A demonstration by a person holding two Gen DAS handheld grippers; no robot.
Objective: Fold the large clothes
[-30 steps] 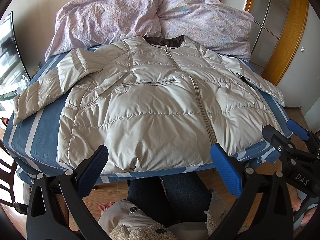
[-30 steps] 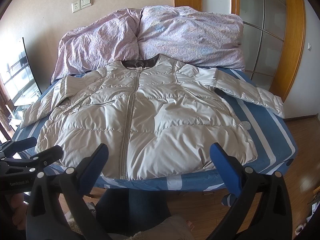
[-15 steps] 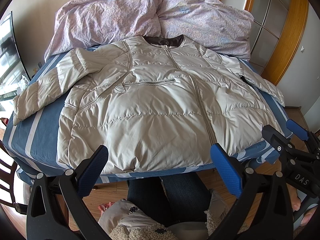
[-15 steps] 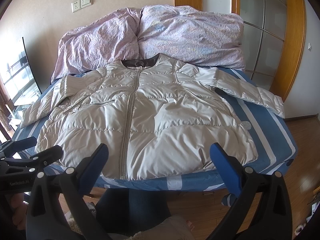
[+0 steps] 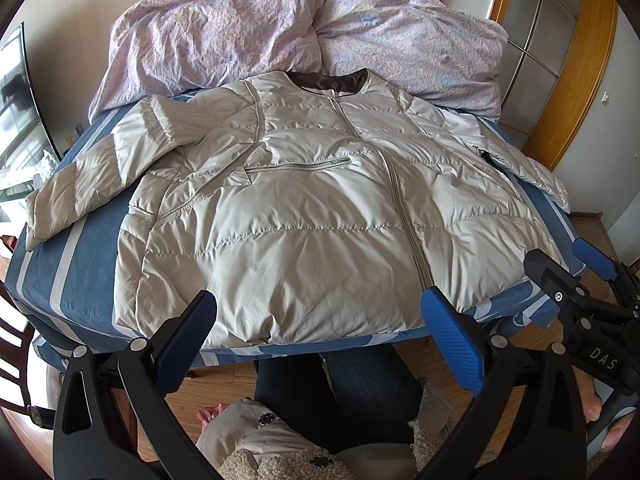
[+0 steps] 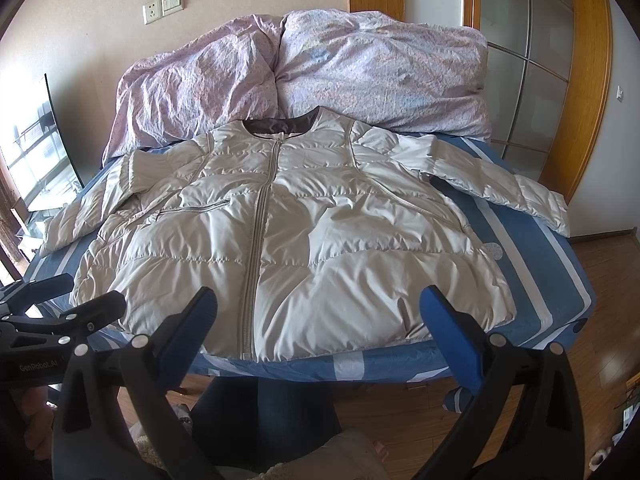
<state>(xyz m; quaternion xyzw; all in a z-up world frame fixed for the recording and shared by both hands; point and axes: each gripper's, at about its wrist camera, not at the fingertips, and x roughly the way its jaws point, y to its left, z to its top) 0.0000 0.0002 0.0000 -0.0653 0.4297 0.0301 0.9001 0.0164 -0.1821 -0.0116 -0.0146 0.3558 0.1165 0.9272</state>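
Lilac duvet point(image 6: 304, 76) bunched at head of blue-striped bed point(image 6: 532, 264); wall socket point(image 6: 151, 13) above; wood floor point(image 6: 612, 268).

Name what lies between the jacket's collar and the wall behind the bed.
The bunched pink quilt lies between the jacket collar and the wall, seen clearly in the right wrist view.

Home bedroom. Bed with blue striped sheet point(image 6: 532, 248); lilac duvet point(image 6: 304, 76) bunched at far end; wall socket point(image 6: 151, 13) far left; wood-framed sliding doors point(image 6: 532, 56) right.
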